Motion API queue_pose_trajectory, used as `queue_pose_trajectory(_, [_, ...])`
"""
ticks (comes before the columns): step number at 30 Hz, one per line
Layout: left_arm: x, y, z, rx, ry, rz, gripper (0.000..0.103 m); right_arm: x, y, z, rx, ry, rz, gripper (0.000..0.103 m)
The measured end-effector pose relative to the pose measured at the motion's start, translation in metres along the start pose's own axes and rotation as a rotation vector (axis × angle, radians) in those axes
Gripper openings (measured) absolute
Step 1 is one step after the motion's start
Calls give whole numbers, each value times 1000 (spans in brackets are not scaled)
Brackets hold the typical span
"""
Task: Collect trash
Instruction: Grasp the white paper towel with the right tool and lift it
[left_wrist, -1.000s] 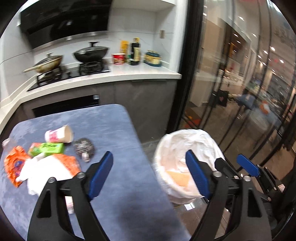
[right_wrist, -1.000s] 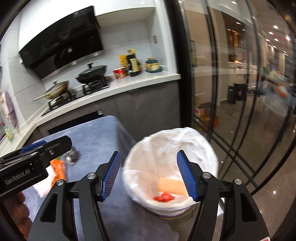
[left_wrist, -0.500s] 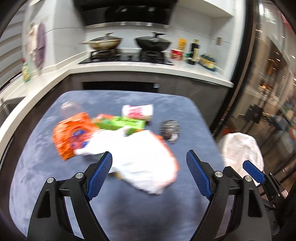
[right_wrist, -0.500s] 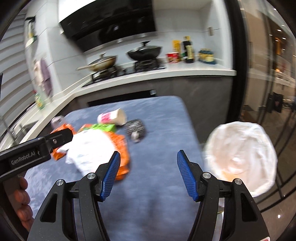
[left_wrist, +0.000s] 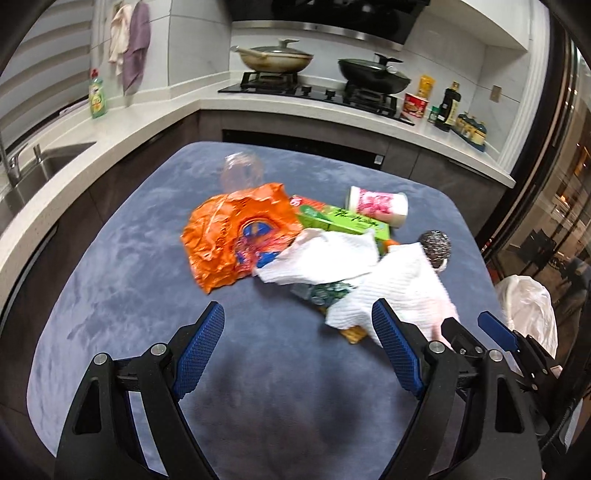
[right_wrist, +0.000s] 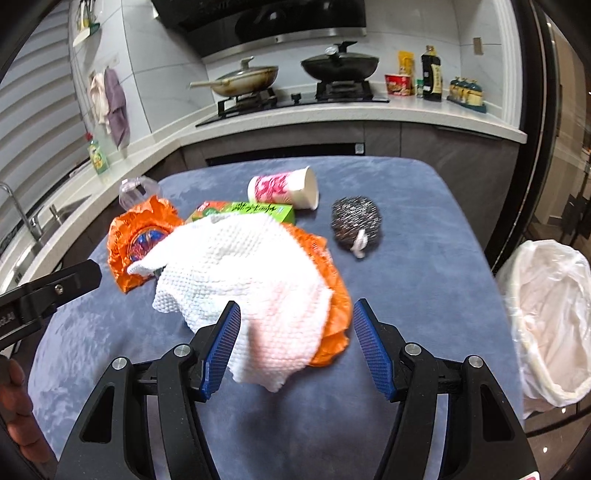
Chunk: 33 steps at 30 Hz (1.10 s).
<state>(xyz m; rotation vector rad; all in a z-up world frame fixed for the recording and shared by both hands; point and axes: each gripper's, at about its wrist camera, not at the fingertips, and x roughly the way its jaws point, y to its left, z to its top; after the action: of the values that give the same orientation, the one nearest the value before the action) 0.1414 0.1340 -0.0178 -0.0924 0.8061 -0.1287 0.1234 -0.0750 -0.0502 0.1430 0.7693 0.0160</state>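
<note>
- You are holding both grippers with their jaws apart and nothing between them: the left gripper is hovering over bare blue table cover, while the right gripper is framing the near edge of the white paper towel
- The trash is sitting heaped mid-table, and the lined bin is waiting off the right edge, well apart from it
- You are risking a pinch of towel only; the orange wrapper under it is likely staying behind or dragging out loose
- The paper cup is lying on its side and the steel scourer is near the heap, so a snagged towel is threatening to roll either off the table
- Your two grippers are working close together, so a crossing reach is inviting a knock
</note>
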Motion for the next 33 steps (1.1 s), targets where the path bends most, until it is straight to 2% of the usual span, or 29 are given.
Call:
queue_pose_trajectory(3, [5, 8, 1, -8, 7, 2, 78, 13, 6, -1, -15, 24, 2, 58])
queue_pose_trajectory(8, [12, 14, 2, -14, 14, -3, 78, 29, 15, -3, -39, 57, 10, 33])
queue_pose_trajectory(11, [16, 15, 1, -17, 22, -7, 78, 27, 17, -2, -57, 54, 6, 27])
queue_pose_trajectory(15, [20, 14, 1, -18, 32, -16, 78, 12, 17, 3, -54, 25, 18, 23])
queue_pose_trajectory(16, [20, 13, 1, -17, 32, -18, 78, 9, 18, 5, -53, 19, 20, 18])
queue_pose_trajectory(20, [19, 9, 3, -12, 26, -25, 78, -9, 16, 14, -49, -24, 30, 12])
queue_pose_trajectory(25, [16, 4, 5, -8, 18, -33, 78, -29, 6, 22, -29, -60, 29, 11])
queue_pose_trajectory(28, [14, 2, 4, -5, 18, -36, 78, -40, -2, 22, -21, -77, 19, 1])
queue_pose_trajectory(33, [14, -3, 2, -5, 23, -38, 78, -61, -15, 18, -3, -113, -1, 0])
